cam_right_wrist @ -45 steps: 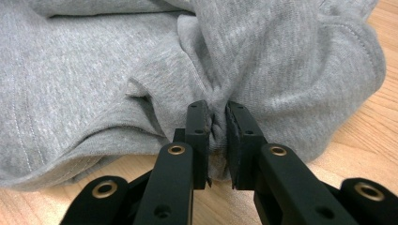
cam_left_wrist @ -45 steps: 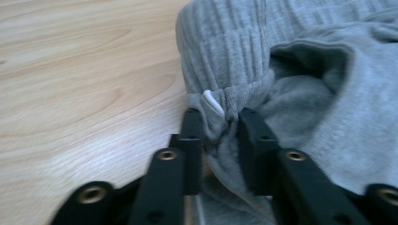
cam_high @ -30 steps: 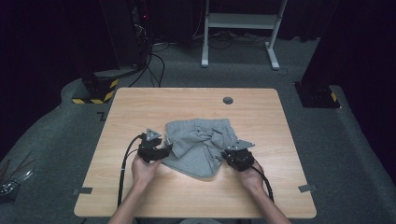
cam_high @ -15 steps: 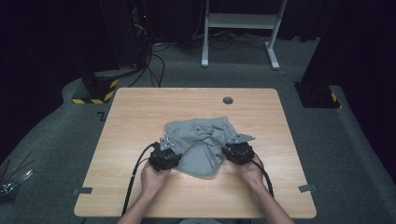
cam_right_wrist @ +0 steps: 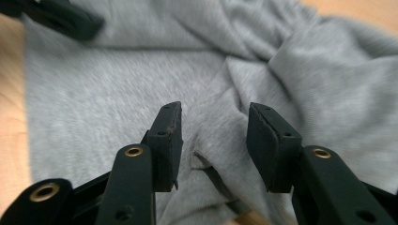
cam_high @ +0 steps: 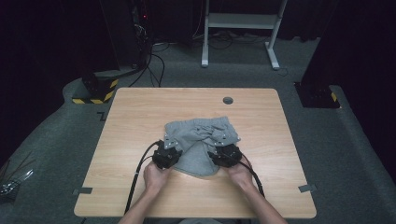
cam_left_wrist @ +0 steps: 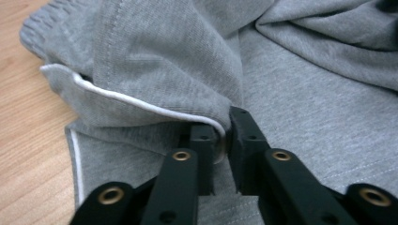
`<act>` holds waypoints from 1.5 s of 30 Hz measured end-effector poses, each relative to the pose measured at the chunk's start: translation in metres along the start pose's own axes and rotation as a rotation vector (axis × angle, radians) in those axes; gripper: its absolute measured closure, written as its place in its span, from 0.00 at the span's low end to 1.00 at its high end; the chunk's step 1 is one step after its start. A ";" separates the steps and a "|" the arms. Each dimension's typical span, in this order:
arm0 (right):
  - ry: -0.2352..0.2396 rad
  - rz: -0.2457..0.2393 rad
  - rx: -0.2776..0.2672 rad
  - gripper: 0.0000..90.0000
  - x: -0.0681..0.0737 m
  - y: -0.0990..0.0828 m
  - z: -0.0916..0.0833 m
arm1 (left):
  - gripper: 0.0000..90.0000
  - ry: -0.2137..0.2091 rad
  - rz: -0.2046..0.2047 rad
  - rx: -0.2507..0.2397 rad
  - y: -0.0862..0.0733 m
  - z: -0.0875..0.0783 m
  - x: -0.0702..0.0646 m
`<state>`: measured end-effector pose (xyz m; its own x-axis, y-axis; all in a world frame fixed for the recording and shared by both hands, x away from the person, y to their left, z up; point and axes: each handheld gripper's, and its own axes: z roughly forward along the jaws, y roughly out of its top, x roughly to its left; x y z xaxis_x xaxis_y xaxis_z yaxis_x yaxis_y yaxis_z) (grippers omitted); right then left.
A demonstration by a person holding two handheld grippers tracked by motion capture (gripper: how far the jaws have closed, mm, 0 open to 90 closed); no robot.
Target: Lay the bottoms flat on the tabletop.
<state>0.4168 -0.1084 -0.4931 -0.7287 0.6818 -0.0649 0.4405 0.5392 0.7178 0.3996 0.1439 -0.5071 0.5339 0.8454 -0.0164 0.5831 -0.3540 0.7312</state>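
Left claw (cam_left_wrist: 224,140) is clamped on the grey garment's (cam_high: 201,140) white-trimmed edge at lower centre; right claw (cam_right_wrist: 213,140), just opening, stands apart over loose cloth. That thin pinch could slip.

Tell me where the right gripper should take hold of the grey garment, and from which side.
Probably the near hem edge of the grey garment, the raised fold lying just under the right gripper, whose jaws have just been opening with no cloth pinched. Come in low from the person's side, as the left gripper did: it is shut on the white-piped edge, a thin, lifted layer.
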 end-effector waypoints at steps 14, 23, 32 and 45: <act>-0.067 -0.074 0.018 0.92 -0.002 -0.002 -0.007 | 0.94 0.021 -0.046 -0.039 0.002 -0.011 0.016; -0.080 -0.041 -0.008 0.92 -0.015 -0.010 -0.019 | 0.94 0.055 -0.076 -0.051 0.009 -0.019 0.033; -0.121 -0.038 -0.012 0.92 -0.030 -0.022 -0.037 | 0.94 0.110 -0.112 -0.055 0.010 -0.025 0.051; -0.071 -0.077 0.016 0.86 -0.017 -0.026 -0.036 | 0.77 0.104 0.006 -0.029 0.000 -0.026 0.031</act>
<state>0.3988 -0.1519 -0.4852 -0.7219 0.6710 -0.1690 0.3932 0.5988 0.6978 0.4000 0.1803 -0.4893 0.4697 0.8810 0.0575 0.5614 -0.3483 0.7507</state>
